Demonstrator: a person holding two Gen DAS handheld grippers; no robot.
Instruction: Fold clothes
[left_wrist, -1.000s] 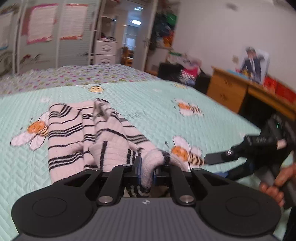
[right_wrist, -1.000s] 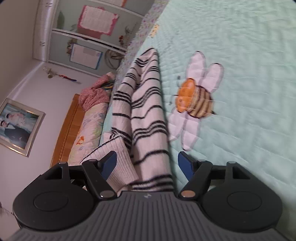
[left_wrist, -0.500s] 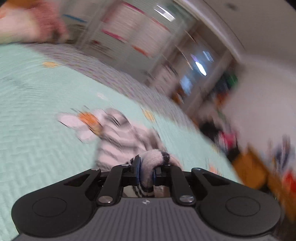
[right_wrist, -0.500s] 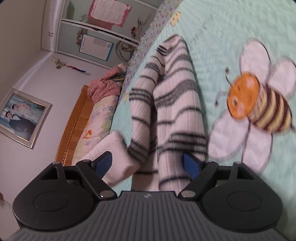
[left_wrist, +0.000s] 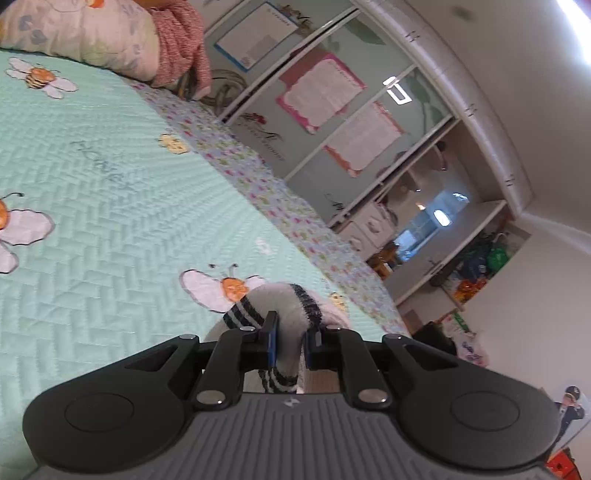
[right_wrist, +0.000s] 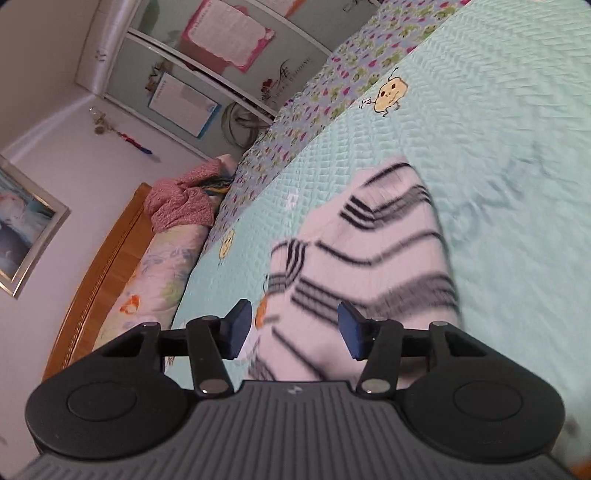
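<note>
Across mint bee-print bedspread (left_wrist: 110, 206), wardrobe (left_wrist: 332, 122)

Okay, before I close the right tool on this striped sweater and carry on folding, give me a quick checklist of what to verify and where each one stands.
1. Left tool clamped on the striped sweater: ok, cuff pinched between its pads.
2. Right tool has fabric between its fingers: ok, sweater sits in the gap; jaws are closing, pads not yet pressing.
3. Sweater lying flat: not ok, bunched and creased.
4. Bedspread around the sweater free of other items: ok in the right wrist view.
5. Which part the right tool is over, hem or sleeve: cannot tell, blurred.
</note>
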